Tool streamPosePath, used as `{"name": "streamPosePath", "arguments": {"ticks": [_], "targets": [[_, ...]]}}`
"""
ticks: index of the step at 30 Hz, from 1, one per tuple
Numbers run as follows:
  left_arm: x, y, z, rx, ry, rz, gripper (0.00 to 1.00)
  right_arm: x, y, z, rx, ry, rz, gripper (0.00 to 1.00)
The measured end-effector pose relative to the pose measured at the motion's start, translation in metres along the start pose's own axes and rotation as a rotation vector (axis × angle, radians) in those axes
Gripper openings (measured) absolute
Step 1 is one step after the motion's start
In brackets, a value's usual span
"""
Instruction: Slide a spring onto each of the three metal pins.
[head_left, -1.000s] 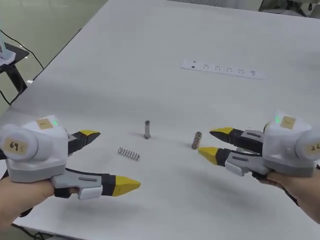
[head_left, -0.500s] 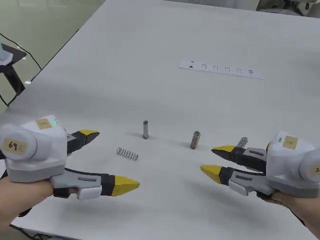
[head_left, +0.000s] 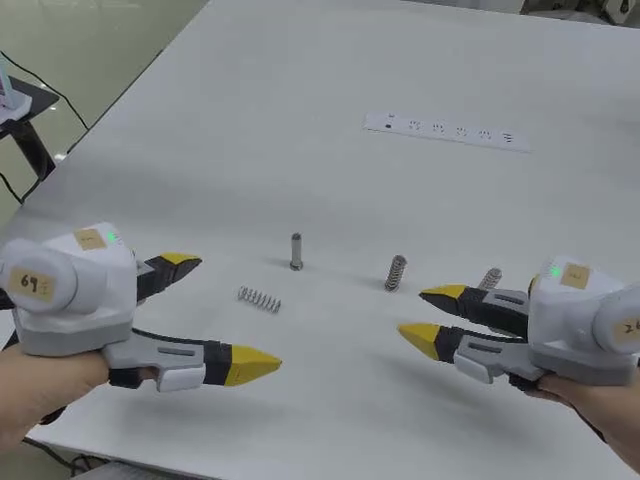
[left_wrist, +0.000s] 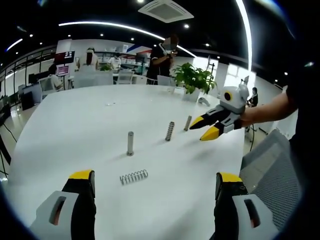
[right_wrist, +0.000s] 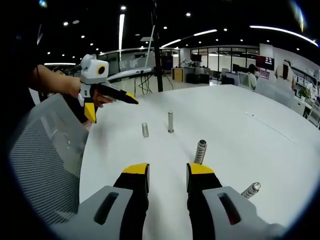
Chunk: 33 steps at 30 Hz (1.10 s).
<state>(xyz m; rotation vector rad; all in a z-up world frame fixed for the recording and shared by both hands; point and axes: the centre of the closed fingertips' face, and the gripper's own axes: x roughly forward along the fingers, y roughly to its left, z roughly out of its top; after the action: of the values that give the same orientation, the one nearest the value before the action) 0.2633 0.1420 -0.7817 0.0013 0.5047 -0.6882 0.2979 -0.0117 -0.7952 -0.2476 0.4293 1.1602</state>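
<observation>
1. Plainly, the left gripper (head_left: 230, 313) holds its fingers wide and empty; a loose spring (head_left: 259, 299) lies on the counter (head_left: 300, 150) just ahead of them.
2. The right gripper (head_left: 419, 313) has its fingers narrowly parted and empty, with a sprung pin (head_left: 396, 272) just beyond their tips.

The left gripper (head_left: 218, 314), a white-and-grey plastic body with black, yellow-tipped jaws, was held low with its jaws spread wide and empty. The right gripper (head_left: 432, 314), of the same build, pointed toward it, jaws parted narrowly and empty. The left hand (head_left: 40, 385) and right hand (head_left: 590, 392) gripped the bodies from behind.
</observation>
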Motion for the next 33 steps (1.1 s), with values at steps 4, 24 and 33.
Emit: {"name": "streamPosePath", "arguments": {"ticks": [4,24,33], "targets": [[-0.001,0.001,0.0,-0.001,-0.001,0.003,0.98,0.009,0.003,0.004,-0.004,-0.002,0.016,0.28],[-0.005,0.004,-0.002,-0.007,-0.001,0.009,0.98,0.076,0.033,0.045,-0.06,-0.032,0.132,0.26],[-0.008,0.005,-0.003,-0.011,-0.003,0.015,0.98,0.1,0.047,0.048,-0.07,-0.015,0.181,0.29]]}}
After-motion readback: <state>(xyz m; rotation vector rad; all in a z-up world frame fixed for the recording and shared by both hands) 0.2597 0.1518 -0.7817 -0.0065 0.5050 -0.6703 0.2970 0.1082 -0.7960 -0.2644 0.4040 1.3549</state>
